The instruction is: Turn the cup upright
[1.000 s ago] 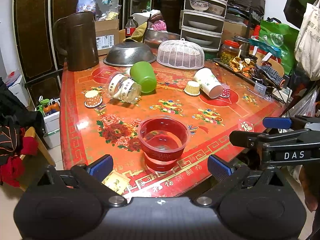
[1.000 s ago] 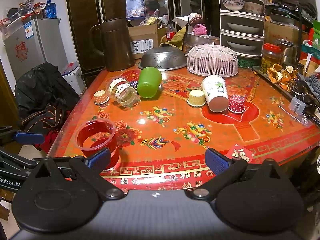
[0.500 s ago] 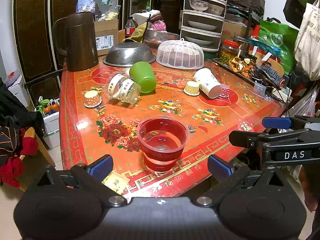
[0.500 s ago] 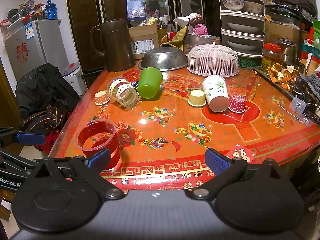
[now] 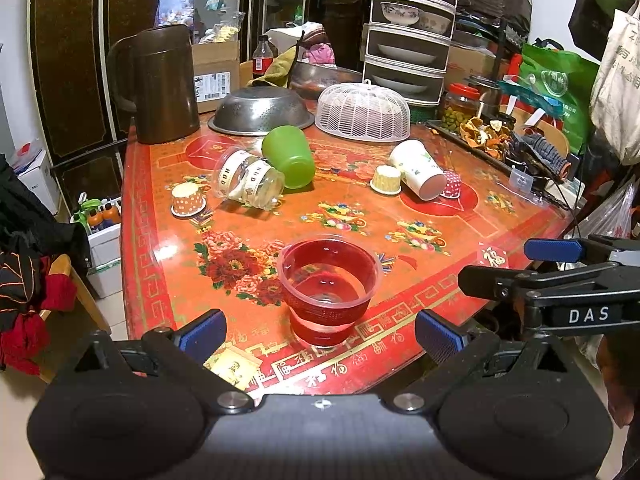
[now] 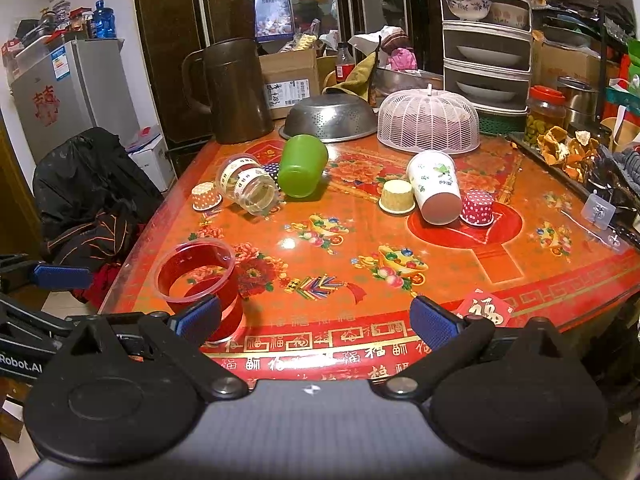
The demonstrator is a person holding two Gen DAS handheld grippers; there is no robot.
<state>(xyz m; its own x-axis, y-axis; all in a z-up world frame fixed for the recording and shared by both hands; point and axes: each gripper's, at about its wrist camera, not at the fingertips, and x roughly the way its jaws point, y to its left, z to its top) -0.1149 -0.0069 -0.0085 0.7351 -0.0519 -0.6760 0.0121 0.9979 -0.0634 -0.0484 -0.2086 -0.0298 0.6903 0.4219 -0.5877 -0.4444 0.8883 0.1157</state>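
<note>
A clear plastic cup (image 5: 329, 288) stands upright near the front edge of the red patterned table (image 5: 440, 224); it also shows in the right wrist view (image 6: 200, 276). A green cup (image 5: 289, 157) (image 6: 302, 166), a clear labelled cup (image 5: 248, 180) (image 6: 248, 184) and a white paper cup (image 5: 418, 174) (image 6: 436, 186) lie on their sides farther back. My left gripper (image 5: 320, 330) is open and empty, just short of the clear cup. My right gripper (image 6: 316, 322) is open and empty at the table's front edge.
Small paper cupcake cups (image 5: 187, 199) (image 6: 397, 197) (image 6: 476, 207) stand upside down among the cups. A brown jug (image 5: 160, 84), a steel colander (image 5: 260, 110) and a white mesh food cover (image 5: 362, 112) stand at the back. A tray of clutter (image 5: 500, 140) lines the right edge.
</note>
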